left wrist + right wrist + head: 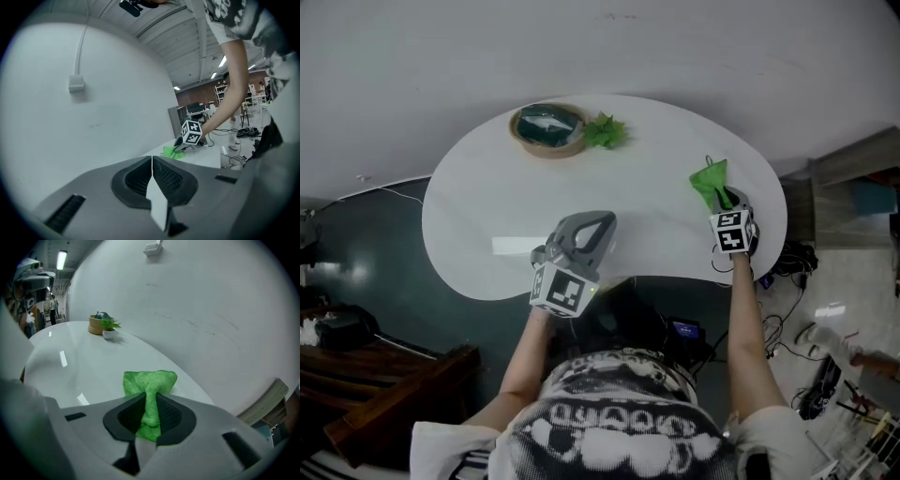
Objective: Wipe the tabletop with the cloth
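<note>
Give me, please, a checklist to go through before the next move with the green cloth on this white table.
1. Cloth gripped: ok. The right tongs are shut on the green cloth.
2. Cloth touching the tabletop: cannot tell. Its free end spreads out near the table's right edge.
3. Other hand out of the way: ok. The left tongs are shut, empty and apart from the cloth.
4. Sweep path: ok. The basket and the small plant stand only at the far edge.
</note>
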The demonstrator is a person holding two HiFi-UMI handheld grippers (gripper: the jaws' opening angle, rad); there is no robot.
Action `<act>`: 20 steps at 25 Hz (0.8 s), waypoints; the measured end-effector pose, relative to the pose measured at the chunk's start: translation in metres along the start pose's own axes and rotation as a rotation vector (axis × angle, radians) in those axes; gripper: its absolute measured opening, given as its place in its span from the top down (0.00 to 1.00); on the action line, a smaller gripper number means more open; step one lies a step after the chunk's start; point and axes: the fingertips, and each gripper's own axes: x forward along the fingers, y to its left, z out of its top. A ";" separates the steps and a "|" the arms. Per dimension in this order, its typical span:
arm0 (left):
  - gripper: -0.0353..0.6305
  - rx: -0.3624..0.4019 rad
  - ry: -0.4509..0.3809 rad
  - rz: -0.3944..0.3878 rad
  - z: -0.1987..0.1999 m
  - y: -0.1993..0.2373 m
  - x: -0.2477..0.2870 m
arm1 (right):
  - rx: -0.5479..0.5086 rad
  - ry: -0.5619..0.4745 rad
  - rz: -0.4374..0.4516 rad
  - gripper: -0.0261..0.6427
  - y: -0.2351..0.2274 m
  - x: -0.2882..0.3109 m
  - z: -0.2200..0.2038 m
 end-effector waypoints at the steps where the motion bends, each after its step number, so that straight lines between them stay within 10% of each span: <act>1: 0.94 0.001 -0.002 -0.006 0.002 -0.002 0.003 | 0.005 0.011 -0.012 0.88 -0.009 -0.003 -0.008; 11: 0.94 0.008 -0.015 -0.024 0.002 -0.010 0.012 | 0.077 0.068 -0.113 0.88 -0.062 -0.028 -0.059; 20: 0.94 -0.010 -0.008 0.056 -0.023 0.021 -0.036 | 0.111 -0.062 -0.100 0.88 -0.013 -0.044 0.013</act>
